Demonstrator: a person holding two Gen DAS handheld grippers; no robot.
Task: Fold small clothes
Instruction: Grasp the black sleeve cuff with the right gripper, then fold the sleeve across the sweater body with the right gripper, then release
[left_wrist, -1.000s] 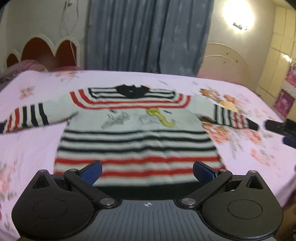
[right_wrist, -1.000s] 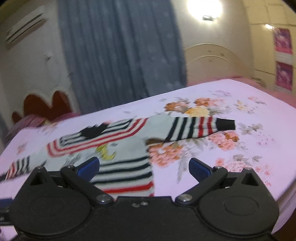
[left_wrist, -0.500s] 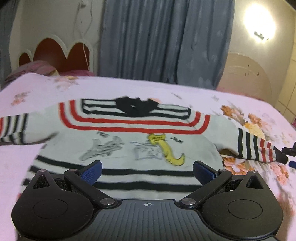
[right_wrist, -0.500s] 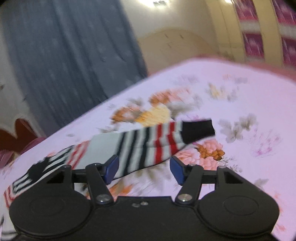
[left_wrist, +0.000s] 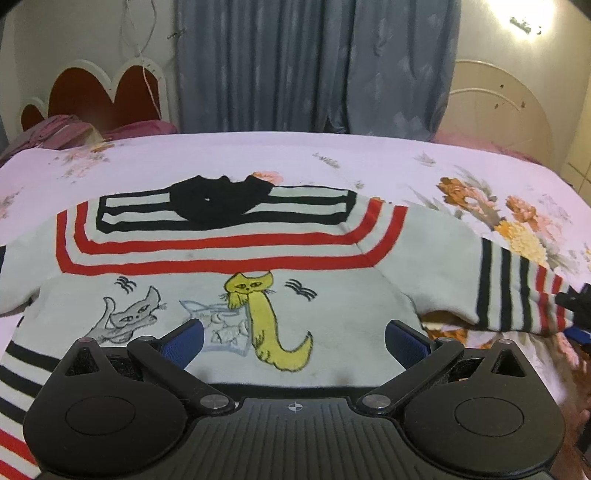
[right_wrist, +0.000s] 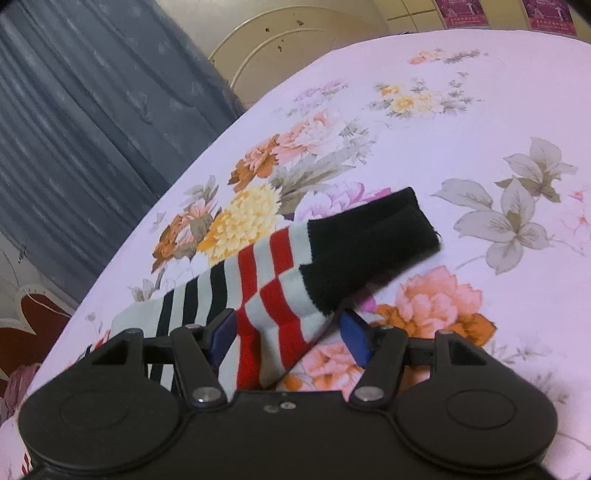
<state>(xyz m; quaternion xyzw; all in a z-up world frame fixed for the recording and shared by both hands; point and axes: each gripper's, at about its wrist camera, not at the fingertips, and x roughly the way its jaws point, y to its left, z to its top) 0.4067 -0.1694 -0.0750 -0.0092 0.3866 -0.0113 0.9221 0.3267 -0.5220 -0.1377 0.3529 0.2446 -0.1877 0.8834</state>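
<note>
Left wrist cam: low over sweater (left_wrist: 221, 302) chest, facing collar and curtain (left_wrist: 314, 62). Right wrist cam: close on sweater's striped sleeve (right_wrist: 288, 288), tilted. Shared: that sleeve (left_wrist: 517, 295), floral bedsheet (left_wrist: 406, 166).

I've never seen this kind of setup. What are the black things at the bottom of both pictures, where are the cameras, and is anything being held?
No robot here: a person holds a two-finger gripper in each hand, each carrying a wide-angle camera looking along its blue-padded fingers. The left view shows the left gripper, jaws wide, hovering over a small white knitted sweater with red and black stripes and cat pictures, spread flat on a pink floral bedsheet. The right view shows the right gripper at the sweater's striped sleeve with the black cuff. The sleeve lies between its partly closed fingers, but the pads do not visibly pinch it yet.
</note>
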